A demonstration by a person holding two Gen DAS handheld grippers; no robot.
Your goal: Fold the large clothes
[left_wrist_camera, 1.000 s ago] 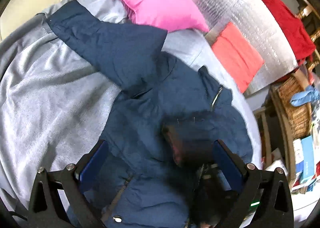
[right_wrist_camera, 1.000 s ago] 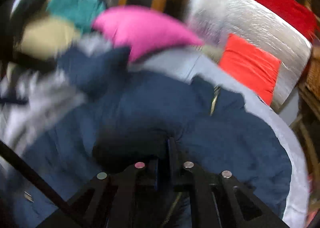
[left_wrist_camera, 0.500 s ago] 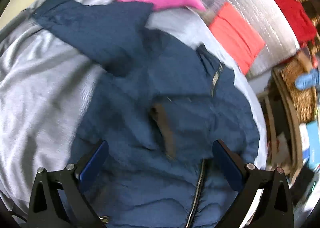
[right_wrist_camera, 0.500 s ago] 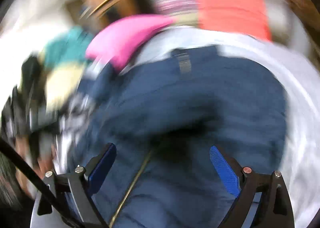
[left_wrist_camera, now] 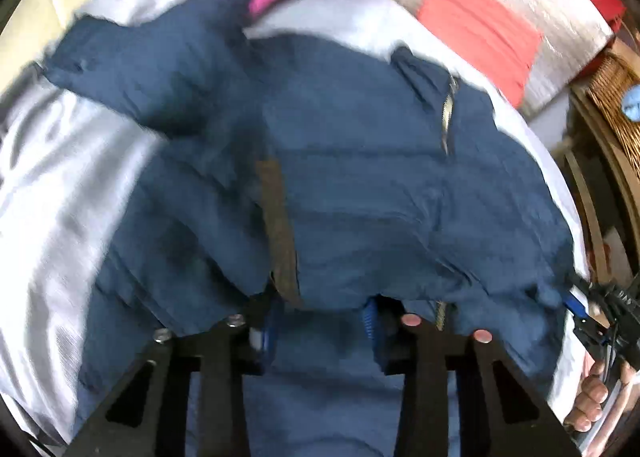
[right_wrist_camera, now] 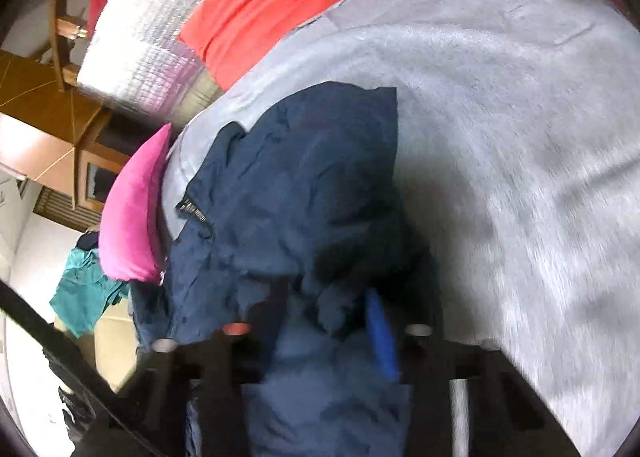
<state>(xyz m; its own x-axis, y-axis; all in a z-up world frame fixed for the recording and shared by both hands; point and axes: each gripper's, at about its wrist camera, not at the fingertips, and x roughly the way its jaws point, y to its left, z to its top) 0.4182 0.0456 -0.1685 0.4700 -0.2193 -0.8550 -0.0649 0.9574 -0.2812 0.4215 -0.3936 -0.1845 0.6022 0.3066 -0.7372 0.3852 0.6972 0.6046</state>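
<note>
On the grey blanket [right_wrist_camera: 520, 105] lay the jacket [left_wrist_camera: 360, 177], partly doubled over. Left gripper [left_wrist_camera: 320, 321] and right gripper [right_wrist_camera: 316, 321] were both closing on its folded edge, fabric between the pads. Best practice, arguably: bite deep, lift evenly, keep the edge taut.

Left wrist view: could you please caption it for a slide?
Left gripper closing on a navy jacket spread over a grey blanket.
</note>
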